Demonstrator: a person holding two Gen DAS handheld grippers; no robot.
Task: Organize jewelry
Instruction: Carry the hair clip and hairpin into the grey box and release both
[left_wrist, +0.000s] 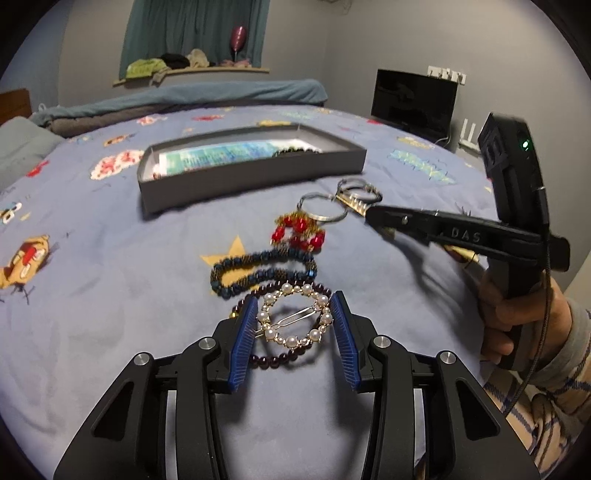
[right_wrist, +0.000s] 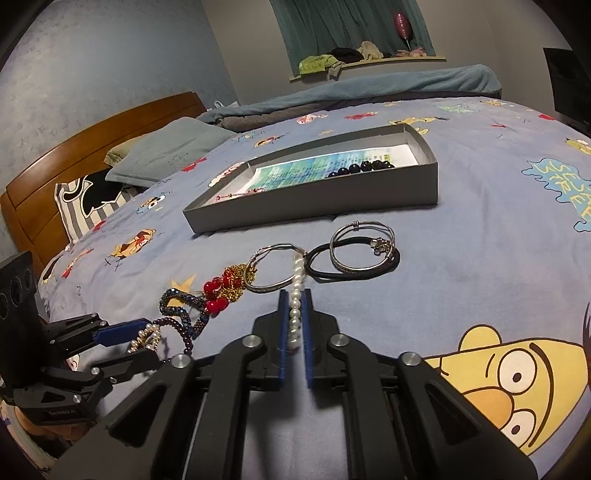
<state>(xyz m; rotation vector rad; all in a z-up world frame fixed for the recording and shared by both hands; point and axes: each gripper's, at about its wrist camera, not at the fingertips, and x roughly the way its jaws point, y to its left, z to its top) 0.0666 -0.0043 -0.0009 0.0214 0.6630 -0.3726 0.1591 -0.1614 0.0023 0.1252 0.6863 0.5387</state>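
Blue bedspread (left_wrist: 110, 295), left tool (left_wrist: 293, 325) low, spread around pearl clip (left_wrist: 293, 319), right tool (right_wrist: 294, 325) level, clamping pearl strand (right_wrist: 295, 306)

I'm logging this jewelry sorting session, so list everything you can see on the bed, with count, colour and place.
Gray box: one, open, far side of the bed sheet, holding a printed blue-green sheet.
Dark bead bracelet: one, black, inside the box.
Pearl hair clip: one, white and gold ring, between the left fingers.
Dark purple bead bracelet: one, under the clip.
Blue beaded bracelet: one, beyond the clip.
Red bead ornament: one, red and gold, beyond the blue bracelet.
Silver bangles: two, before the box.
Black cord: one, under a bangle.
Pearl strand: one, white, between the right fingers.
Bed sheet: blue, cartoon print.
Left hand-held gripper: open.
Right hand-held gripper: closed on the strand.
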